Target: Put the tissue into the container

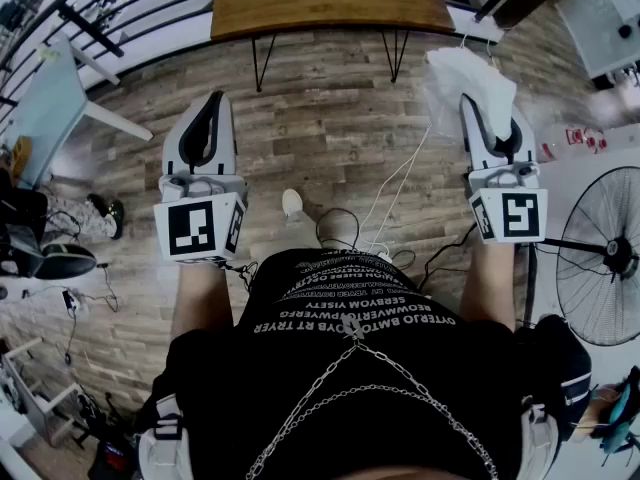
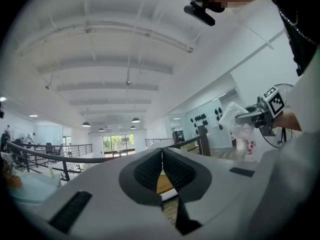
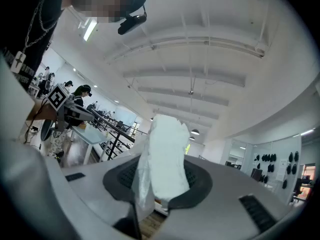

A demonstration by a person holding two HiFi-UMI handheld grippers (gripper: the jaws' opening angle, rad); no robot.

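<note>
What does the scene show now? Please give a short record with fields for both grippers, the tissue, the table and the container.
left gripper: jaws together, nothing between them, pointing forward
right gripper: closed on the tissue, pointing forward
tissue: white, crumpled, sticks out beyond the jaws
wooden table: ahead, beyond both grippers
container: cannot be made out in any view

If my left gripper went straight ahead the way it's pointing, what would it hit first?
Probably the wooden table, visible just beyond the closed tips of the left gripper; its height is hard to judge.
</note>
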